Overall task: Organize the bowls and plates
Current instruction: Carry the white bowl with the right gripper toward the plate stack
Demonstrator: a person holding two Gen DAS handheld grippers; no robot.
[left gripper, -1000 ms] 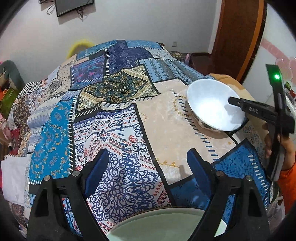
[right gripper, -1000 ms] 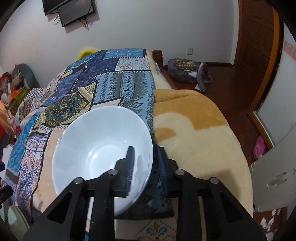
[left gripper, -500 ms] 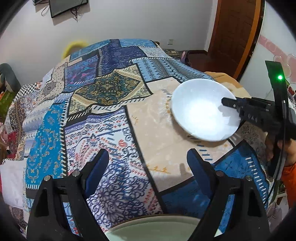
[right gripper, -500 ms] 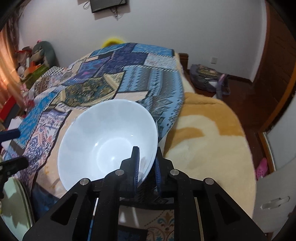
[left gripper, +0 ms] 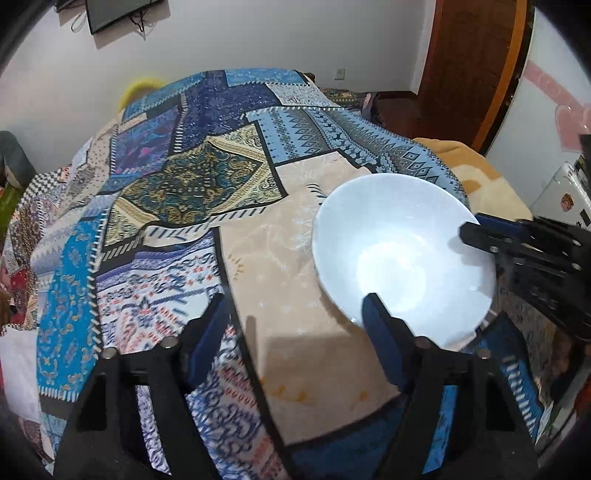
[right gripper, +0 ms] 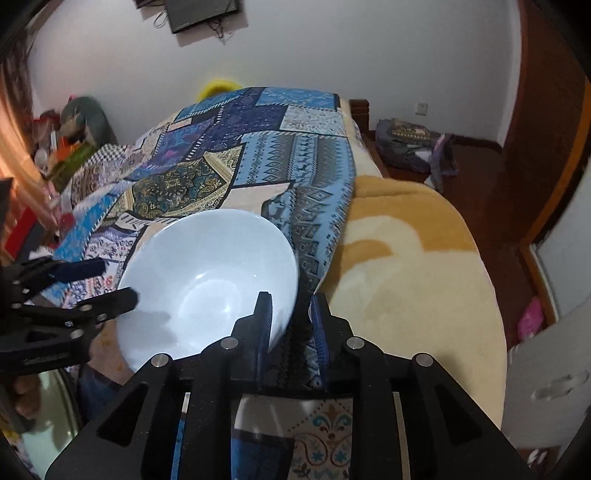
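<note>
White bowl (right gripper: 207, 280) held over a patchwork bedspread (left gripper: 155, 229), between two grippers.

From left: the left gripper (left gripper: 295, 328), jaws closing but not yet gripping, straddles the bowl's near rim, one finger inside. The bowl is round, without a long axis, mouth tilted upward. The right gripper (right gripper: 290, 314) pinches its right rim with narrow jaws. Its underside is hidden.

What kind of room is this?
Most likely a bedroom: a bed under a patchwork quilt and yellow fleece blanket, a screen on the wall, and a wooden door.
</note>
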